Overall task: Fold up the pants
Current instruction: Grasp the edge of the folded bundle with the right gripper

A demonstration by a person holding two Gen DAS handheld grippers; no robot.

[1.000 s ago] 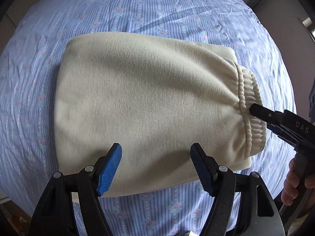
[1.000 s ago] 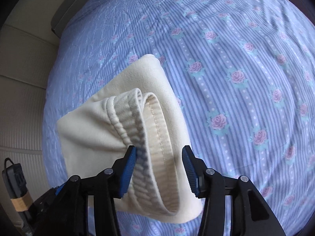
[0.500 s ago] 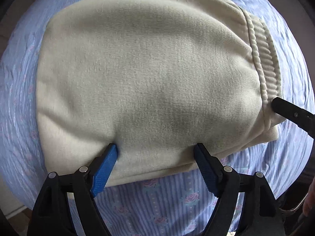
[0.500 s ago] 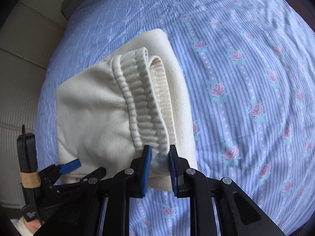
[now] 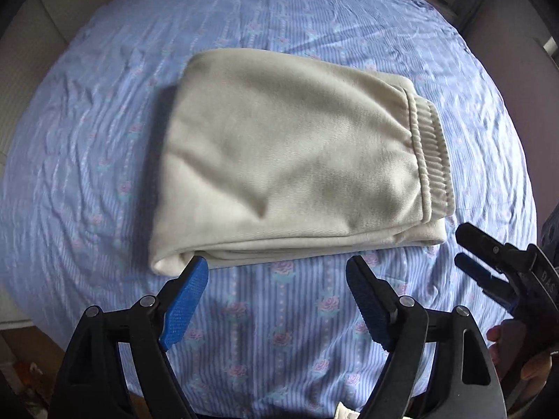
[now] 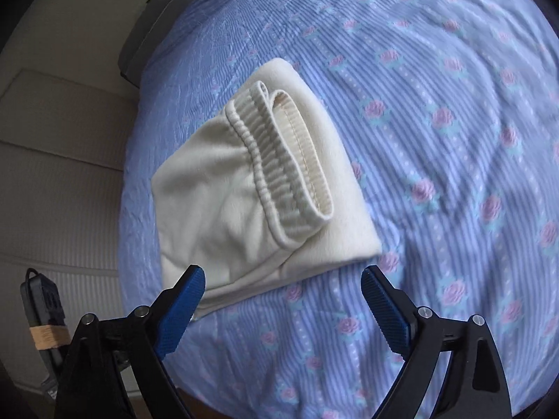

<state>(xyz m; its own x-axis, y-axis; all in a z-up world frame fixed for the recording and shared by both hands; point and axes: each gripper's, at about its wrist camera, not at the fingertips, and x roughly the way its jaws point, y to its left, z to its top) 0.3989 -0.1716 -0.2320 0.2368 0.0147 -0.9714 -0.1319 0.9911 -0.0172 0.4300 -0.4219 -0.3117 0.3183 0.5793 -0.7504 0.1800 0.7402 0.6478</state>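
**Ana:** Two tongs, and both gape wide with nothing between the pads. The left tongs [image 5: 276, 276] hang just short of the pants [image 5: 293, 160]; the near fold edge lies right at the tip of their left pad. The right tongs [image 6: 283, 286] have just been opening, the left ones too, and no cloth is caught in either.

**Ben:** Where do the pants lie from the right tongs?

**Ana:** Ahead and a little to the left, as a thick folded bundle, waistband [image 6: 279, 160] on top and facing the tongs. In the left view the right tongs [image 5: 468, 251] sit off to the right, just clear of the bundle's near right corner.

**Ben:** How would it handle?

**Ana:** Soft and limp, I judge: thick knit, light, not slippery (the ribbing should give the pads some bite). The layers could slide apart if only the top one is pinched. I would take the stacked near edge, or the waistband, through all layers.

**Ben:** And underneath?

**Ana:** A bed, with a blue striped sheet [image 6: 436, 181] printed with roses, wrinkled and yielding, so it may drag along. A pale padded panel [image 6: 63, 188] stands to the left of the right tongs. The fold looks about finished.
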